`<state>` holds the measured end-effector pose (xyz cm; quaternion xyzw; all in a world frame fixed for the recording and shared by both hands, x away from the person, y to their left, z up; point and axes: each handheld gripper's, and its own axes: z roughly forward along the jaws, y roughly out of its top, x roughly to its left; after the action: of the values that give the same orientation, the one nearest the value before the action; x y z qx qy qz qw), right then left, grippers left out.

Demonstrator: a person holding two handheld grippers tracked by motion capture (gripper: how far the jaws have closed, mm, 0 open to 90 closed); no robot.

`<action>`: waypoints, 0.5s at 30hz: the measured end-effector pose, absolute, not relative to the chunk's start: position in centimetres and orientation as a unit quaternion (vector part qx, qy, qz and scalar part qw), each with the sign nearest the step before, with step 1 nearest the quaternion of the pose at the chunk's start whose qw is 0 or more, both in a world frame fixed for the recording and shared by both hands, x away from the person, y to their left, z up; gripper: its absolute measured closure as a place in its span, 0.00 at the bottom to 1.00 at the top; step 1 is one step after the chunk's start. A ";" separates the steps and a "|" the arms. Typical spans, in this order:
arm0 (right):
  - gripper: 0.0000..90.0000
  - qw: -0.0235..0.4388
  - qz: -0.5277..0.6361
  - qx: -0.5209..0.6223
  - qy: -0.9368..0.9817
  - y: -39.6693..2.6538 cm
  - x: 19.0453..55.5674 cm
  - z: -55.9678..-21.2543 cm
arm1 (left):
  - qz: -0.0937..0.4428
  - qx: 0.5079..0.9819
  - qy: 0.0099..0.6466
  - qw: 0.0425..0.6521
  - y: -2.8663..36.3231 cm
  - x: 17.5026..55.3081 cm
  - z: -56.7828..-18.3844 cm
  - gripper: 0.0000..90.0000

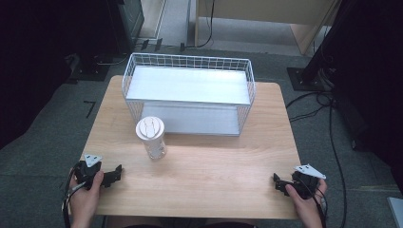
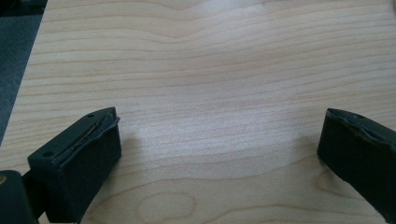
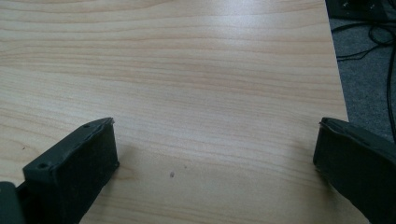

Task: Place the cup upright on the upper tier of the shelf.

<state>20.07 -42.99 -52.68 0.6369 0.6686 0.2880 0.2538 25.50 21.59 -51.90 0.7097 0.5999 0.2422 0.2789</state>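
Note:
A clear plastic cup [image 1: 152, 137] with a white lid stands upright on the wooden table [image 1: 214, 166], just in front of a white wire basket shelf [image 1: 187, 92]. My left gripper [image 1: 116, 174] rests at the table's front left corner in a hand, below and left of the cup. In the left gripper view my left gripper [image 2: 219, 135] stands open over bare wood. My right gripper [image 1: 277, 183] lies at the front right corner in the other hand. The right gripper view shows my right gripper [image 3: 215, 144] open too, nothing between its pads.
The wire shelf has two white levels and takes up the table's back half. Black cables [image 1: 328, 118] trail over the grey carpet to the right. Dark equipment stands at both sides, and a wooden cabinet [image 1: 266, 19] is behind.

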 end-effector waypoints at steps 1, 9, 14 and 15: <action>0.00 0.255 0.289 0.636 0.668 -43.0 20.0 -52.7 | 0.239 0.716 0.594 0.280 21.7 25.4 -51.9 0.00; 0.00 0.255 0.287 0.642 0.663 -43.0 19.8 -52.7 | 0.237 0.734 0.565 0.292 21.2 25.0 -51.8 0.00; 0.00 0.256 0.287 0.642 0.663 -43.0 19.8 -52.7 | 0.242 0.727 0.560 0.315 21.1 25.0 -51.4 0.00; 0.00 0.256 0.287 0.641 0.664 -43.0 19.8 -52.7 | 0.244 0.727 0.556 0.321 20.9 25.0 -51.2 0.00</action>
<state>19.80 -43.01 -52.69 0.6415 0.6637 0.2869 0.2564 24.97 20.92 -51.19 0.7267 0.5559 0.2444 0.3212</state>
